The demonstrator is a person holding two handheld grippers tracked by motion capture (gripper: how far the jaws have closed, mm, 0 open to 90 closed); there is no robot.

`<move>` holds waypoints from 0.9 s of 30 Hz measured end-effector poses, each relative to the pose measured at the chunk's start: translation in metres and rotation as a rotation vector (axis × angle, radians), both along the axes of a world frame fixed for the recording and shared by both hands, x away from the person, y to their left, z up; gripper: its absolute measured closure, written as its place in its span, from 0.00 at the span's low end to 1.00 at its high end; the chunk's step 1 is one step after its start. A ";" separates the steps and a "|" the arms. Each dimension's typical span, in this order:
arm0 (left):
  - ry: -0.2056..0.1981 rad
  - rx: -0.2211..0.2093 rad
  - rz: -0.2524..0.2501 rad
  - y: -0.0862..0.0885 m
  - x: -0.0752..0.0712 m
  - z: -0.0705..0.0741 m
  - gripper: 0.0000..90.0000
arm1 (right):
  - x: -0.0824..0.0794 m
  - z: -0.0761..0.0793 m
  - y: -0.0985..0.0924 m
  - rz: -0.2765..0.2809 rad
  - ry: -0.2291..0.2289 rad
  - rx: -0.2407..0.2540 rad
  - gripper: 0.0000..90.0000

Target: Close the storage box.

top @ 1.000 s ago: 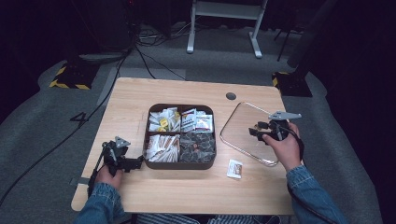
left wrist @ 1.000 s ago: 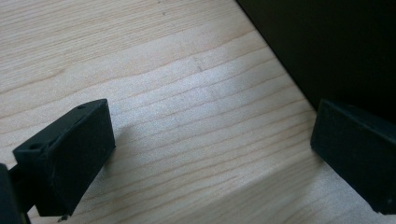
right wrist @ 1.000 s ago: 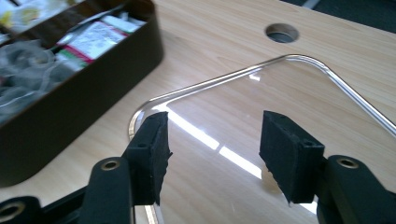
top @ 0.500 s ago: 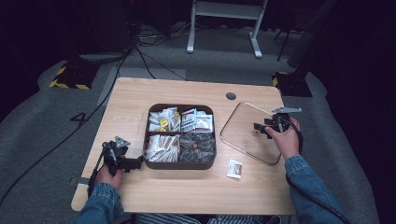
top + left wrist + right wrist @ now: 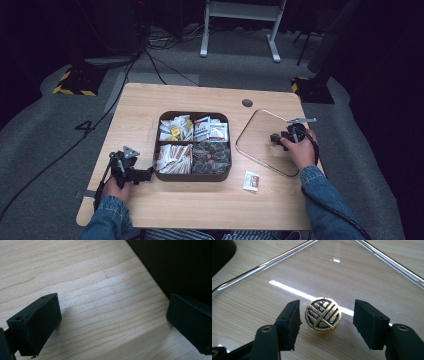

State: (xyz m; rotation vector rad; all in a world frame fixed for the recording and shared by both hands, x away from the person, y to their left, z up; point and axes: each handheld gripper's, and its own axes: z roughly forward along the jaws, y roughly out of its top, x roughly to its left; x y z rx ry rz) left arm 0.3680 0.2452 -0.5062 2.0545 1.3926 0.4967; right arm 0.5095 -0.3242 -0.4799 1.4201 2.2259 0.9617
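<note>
Between right claw (image 5: pixel 325 322) jaws, untouched gold knob (image 5: pixel 323 314), glass lid (image 5: pixel 367 277)

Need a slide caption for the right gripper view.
Right gripper open astride gold-and-black knob of glass lid.

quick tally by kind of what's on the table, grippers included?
Compartment tray: 1
Clear glass lid with gold knob: 1
Loose packet: 1
Grippers: 2, left gripper and right gripper, both open
Total: 5
</note>
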 end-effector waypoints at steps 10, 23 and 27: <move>0.000 0.000 0.000 0.000 0.000 0.000 0.00 | 0.000 -0.008 0.001 0.013 0.005 -0.019 0.46; 0.000 0.000 0.000 0.000 0.000 0.000 0.00 | -0.002 -0.009 0.004 0.019 -0.030 -0.039 0.61; 0.000 0.000 0.000 0.000 0.000 0.000 0.00 | -0.003 -0.009 0.006 0.022 -0.033 -0.036 0.65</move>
